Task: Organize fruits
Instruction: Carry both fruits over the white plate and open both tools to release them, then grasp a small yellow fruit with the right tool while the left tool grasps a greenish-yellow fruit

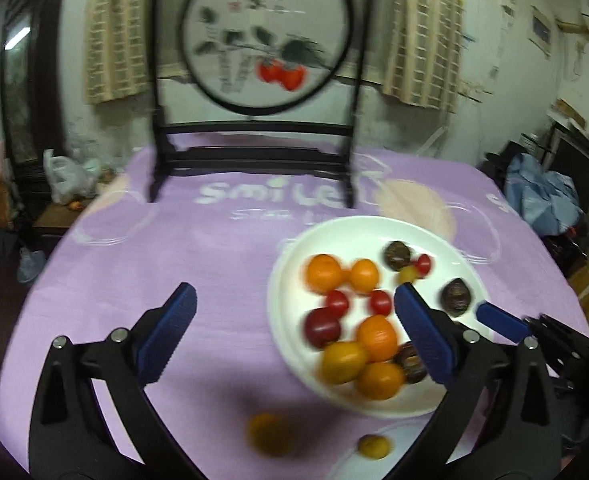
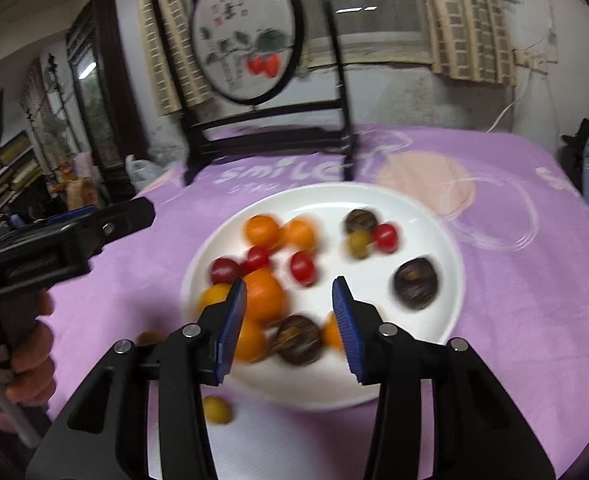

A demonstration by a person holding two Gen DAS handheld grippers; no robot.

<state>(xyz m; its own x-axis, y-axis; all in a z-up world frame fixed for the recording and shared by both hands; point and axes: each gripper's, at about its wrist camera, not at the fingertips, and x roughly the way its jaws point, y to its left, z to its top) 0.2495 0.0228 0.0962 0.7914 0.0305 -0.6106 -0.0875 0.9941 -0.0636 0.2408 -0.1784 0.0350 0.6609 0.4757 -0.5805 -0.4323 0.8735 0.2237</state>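
A white plate on the purple cloth holds several oranges, red cherry tomatoes and dark passion fruits. My left gripper is open and empty, hovering over the plate's left edge. A small orange fruit lies on the cloth below it. A yellow fruit rests on a second white plate at the bottom. My right gripper is open and empty above the plate, over a passion fruit and an orange. The yellow fruit shows below.
A black stand with a round painted screen stands at the back of the purple tablecloth. The left gripper's body and the hand holding it sit at the left of the right wrist view. Clutter surrounds the table.
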